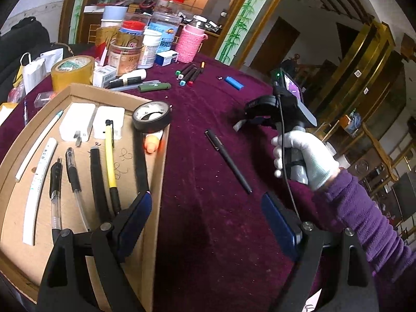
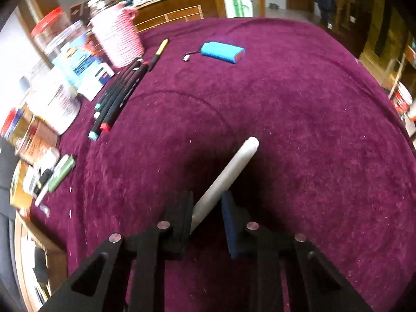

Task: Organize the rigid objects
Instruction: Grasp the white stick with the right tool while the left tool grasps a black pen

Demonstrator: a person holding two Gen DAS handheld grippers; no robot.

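a smooth white pen (image 2: 228, 171) slants up from the right claw (image 2: 208, 208), clamped on it; left claw (image 1: 205, 208) gapes apart over the tabletop (image 1: 221, 182).

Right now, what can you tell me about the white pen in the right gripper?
The white pen is a plain, smooth, matte white stick with a rounded far end; no clip or print shows. The right gripper has it between its pads, near its lower end, and it slants up and away to the right over the purple cloth, apparently clear of it. From the left wrist only a short white stub pokes out of the jaws.
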